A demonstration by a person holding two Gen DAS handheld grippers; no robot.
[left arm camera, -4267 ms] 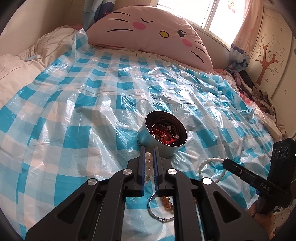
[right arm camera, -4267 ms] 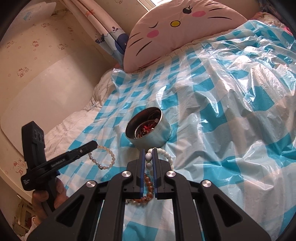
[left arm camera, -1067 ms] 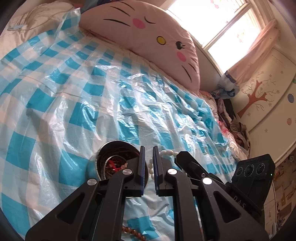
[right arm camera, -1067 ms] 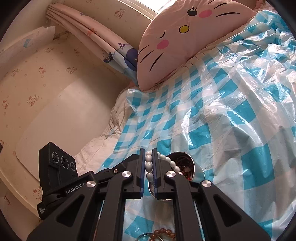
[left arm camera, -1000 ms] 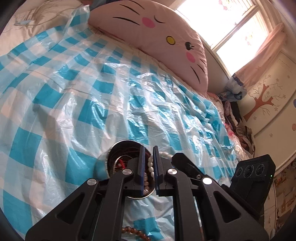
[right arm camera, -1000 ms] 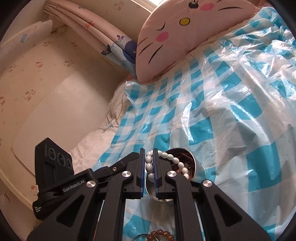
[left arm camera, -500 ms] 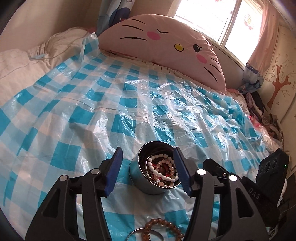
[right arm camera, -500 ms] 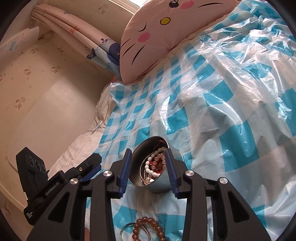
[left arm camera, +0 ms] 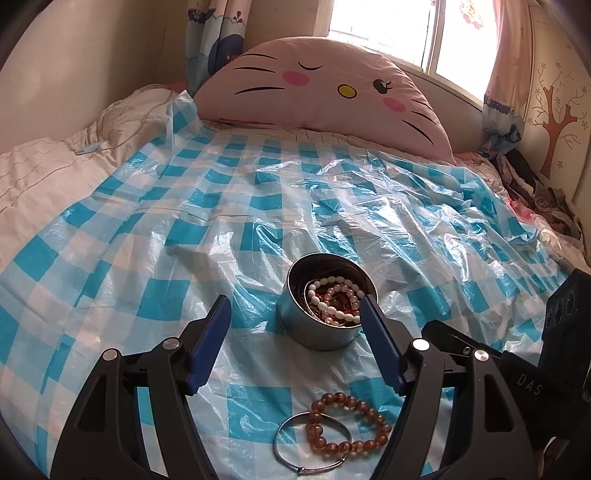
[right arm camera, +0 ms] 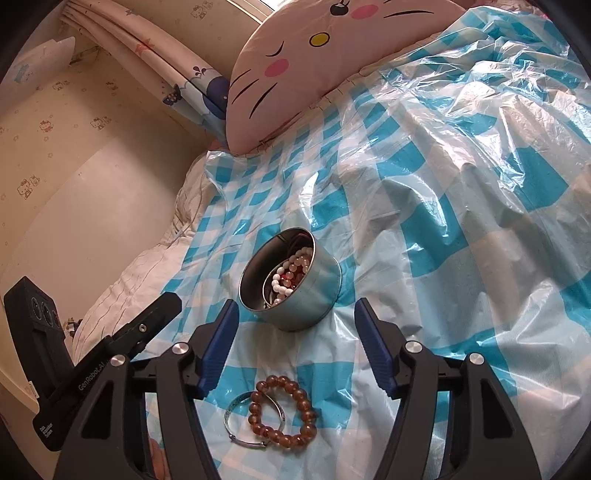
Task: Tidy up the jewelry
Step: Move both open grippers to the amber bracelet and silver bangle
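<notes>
bed (left arm camera: 44,177) | cat-face pillow (left arm camera: 325,92) | sunlit window (left arm camera: 384,33) | curtains (left arm camera: 218,37) | papered wall (right arm camera: 55,122)

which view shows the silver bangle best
The right wrist view: the bangle lies whole and lit on the sheet, the brown bead bracelet overlapping it. The left wrist view shows the bangle too, but low near the frame's edge and dimmer.

Sheet: blue-and-white checked plastic sheet (left arm camera: 229,236), glossy, crinkled.
Tin: round silver metal tin (left arm camera: 314,328), smooth, dull sheen.
Beads: amber bead bracelet (left arm camera: 347,424), polished.
Bangle: thin silver metal bangle (left arm camera: 284,452), shiny.
Pillow: pink cat-face cloth pillow (left arm camera: 321,96), matt.
</notes>
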